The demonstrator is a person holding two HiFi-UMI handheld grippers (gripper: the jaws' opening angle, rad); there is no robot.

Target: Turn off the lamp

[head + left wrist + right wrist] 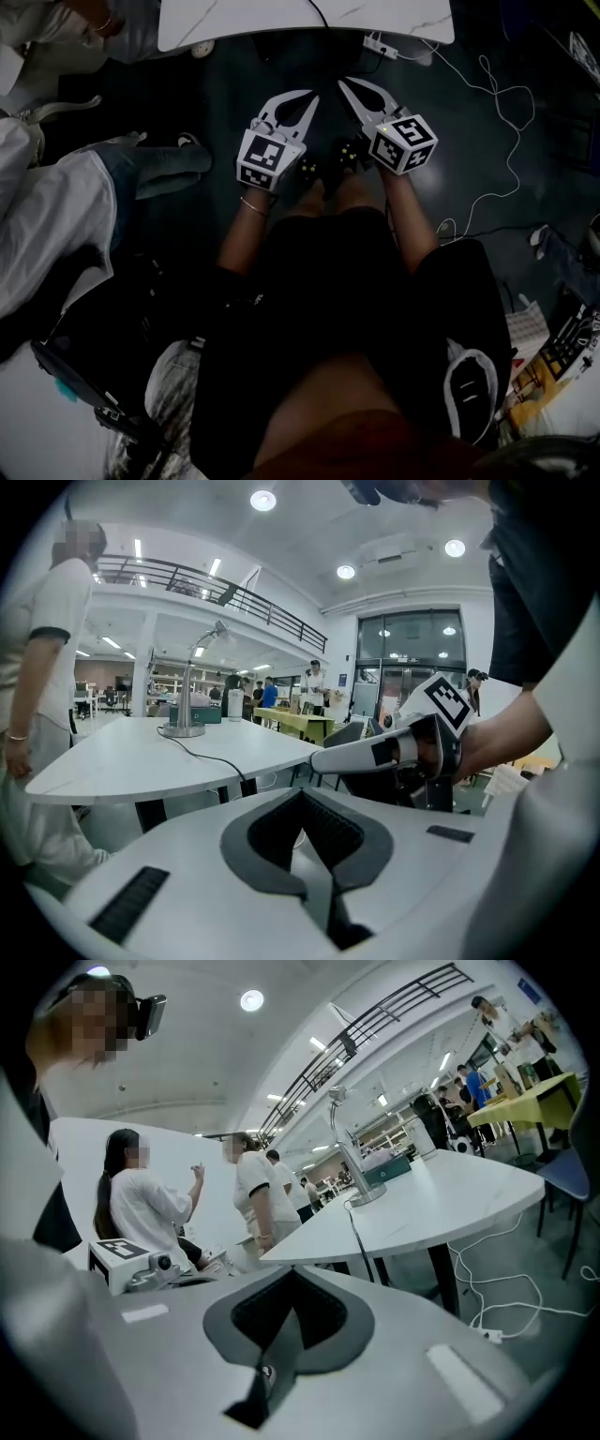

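The lamp (185, 705) stands on the white table (112, 766), well in from the table's near edge. It has a slim upright post on a round metal base (182, 729) and a small head angled out at the top. Whether it is lit, and where its switch sits, cannot be made out from here.

By its build I judge it stiff and bottom-heavy, but tall enough to rock if shoved high on the post. The base could also skate on that smooth tabletop. It likely wants a press rather than a hold (a light poke at the switch, with the base steadied only if it starts to slide). A thin cable (202, 754) trails from the base across the table toward its near edge, and it could snag.

The left gripper (312, 97) and right gripper (343, 84) hang side by side, short of the table's near edge and over bare floor. Both have their jaws pressed together with nothing between them, which makes a usable poking tip.

The tabletop around the lamp is bare, so the approach over the near edge is open. A person (37, 667) stands close at the table's left side. Below the table lie a power strip (489, 1333) and loose white cords.
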